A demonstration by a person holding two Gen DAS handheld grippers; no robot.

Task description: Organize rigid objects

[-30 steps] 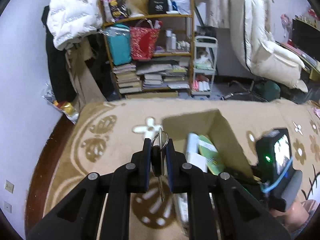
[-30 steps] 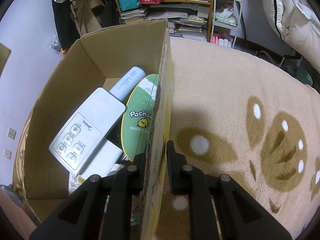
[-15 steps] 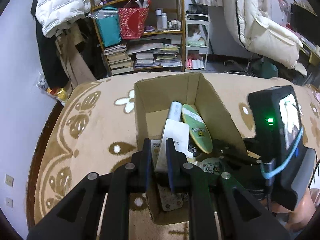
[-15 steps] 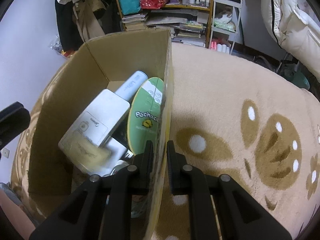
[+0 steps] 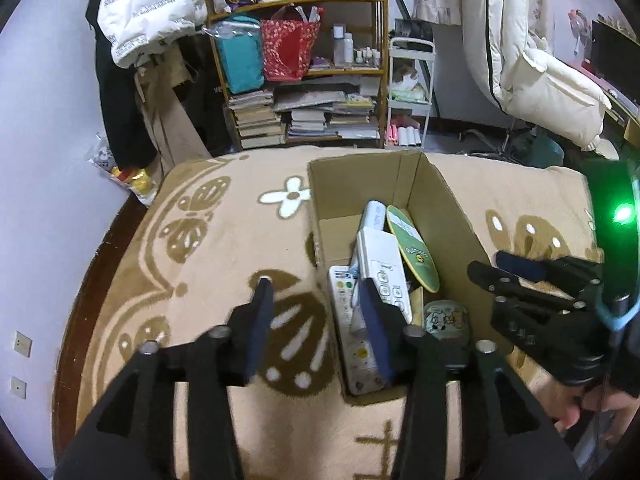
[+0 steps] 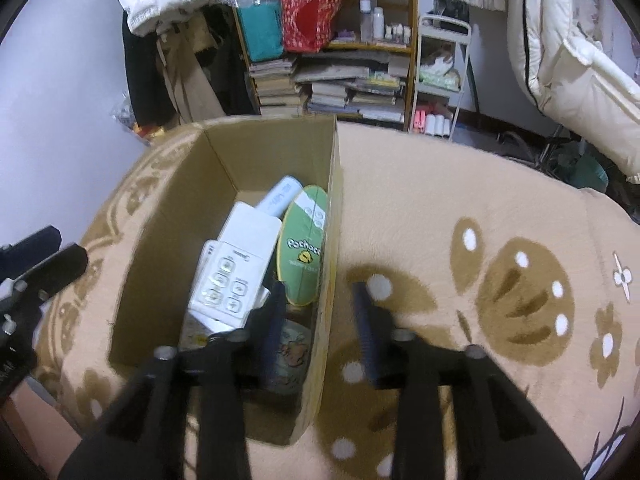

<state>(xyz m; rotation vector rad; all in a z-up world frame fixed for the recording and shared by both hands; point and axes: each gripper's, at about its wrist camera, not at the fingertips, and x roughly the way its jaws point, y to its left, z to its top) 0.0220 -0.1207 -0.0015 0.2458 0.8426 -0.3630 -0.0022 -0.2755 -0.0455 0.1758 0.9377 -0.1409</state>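
Both hand-held grippers, left (image 5: 316, 312) and right (image 6: 320, 312), gape wide and empty, straddling the open brown cardboard box (image 6: 334, 200) walls, items stowed inside

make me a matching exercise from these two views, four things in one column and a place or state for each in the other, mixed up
Things:
1. green oval Pochacco board
2. white Midea remote
3. left gripper
4. red patterned bag

Places or states:
A. on the wooden shelf, beside a teal bag
B. leaning against the right wall of the cardboard box
C. open, holding nothing
D. lying on top of the pile in the box, buttons up

Pairs: 1-B, 2-D, 3-C, 4-A
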